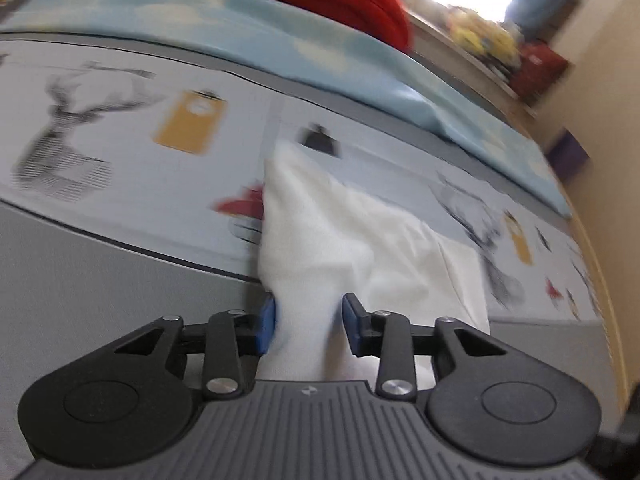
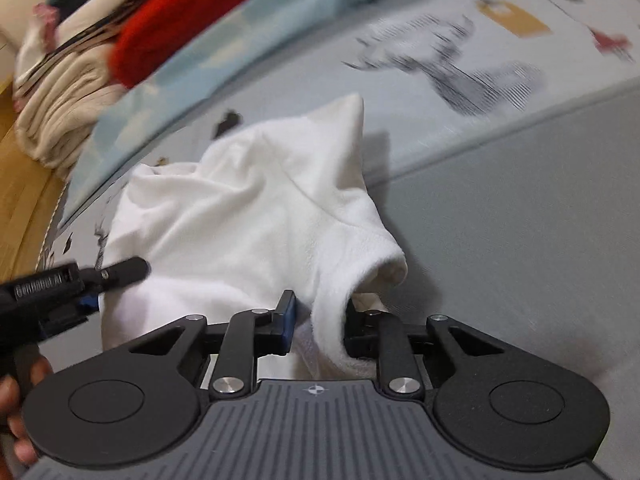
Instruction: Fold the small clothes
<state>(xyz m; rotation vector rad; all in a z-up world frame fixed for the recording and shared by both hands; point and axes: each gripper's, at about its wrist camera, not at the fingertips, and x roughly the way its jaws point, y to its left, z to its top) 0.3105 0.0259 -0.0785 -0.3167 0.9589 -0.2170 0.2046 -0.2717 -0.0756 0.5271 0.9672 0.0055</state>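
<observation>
A small white fleece garment [image 1: 320, 236] lies bunched on the grey printed bed cover. My left gripper [image 1: 309, 326] has white cloth between its blue pads, and the pads press on it. The garment also shows in the right wrist view [image 2: 248, 208], where a sleeve opening [image 2: 384, 276] hangs beside the jaws. My right gripper [image 2: 320, 320] is closed on an edge of the same garment. The left gripper's body [image 2: 60, 288] appears at the left of the right wrist view, at the garment's other side. Both views are motion-blurred.
The bed cover [image 1: 120, 152] has deer and tag prints and a plain grey band [image 2: 500, 240]. A light blue blanket [image 1: 280, 40] lies behind. Red fabric [image 2: 192, 12] and beige folded clothes [image 2: 60, 92] are stacked at the far edge. A wooden frame [image 2: 24, 200] runs along the left.
</observation>
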